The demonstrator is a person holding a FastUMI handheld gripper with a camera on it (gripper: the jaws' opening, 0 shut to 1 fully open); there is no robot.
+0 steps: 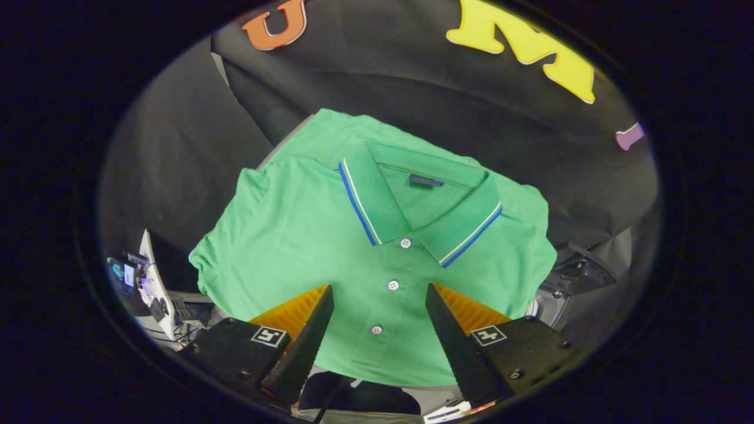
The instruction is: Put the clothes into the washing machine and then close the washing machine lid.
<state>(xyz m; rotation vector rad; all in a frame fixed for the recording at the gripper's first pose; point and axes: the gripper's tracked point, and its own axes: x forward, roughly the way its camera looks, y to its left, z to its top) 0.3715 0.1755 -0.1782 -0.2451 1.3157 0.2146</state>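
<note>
A green polo shirt (306,224) lies folded and flat on a surface, collar trimmed with blue and white stripes pointing away from me. Its button placket (392,285) runs straight down between my fingers. My gripper (380,294) hovers over the lower front of the shirt, open, with the two fingers spread wide on either side of the placket. Nothing is held between them. I cannot tell whether the fingertips touch the cloth.
A grey table edge (283,147) shows beyond the shirt's far left shoulder. To the left stands a white desk (154,277) with small devices and cables. A dark piece of equipment (580,271) sits to the right of the shirt.
</note>
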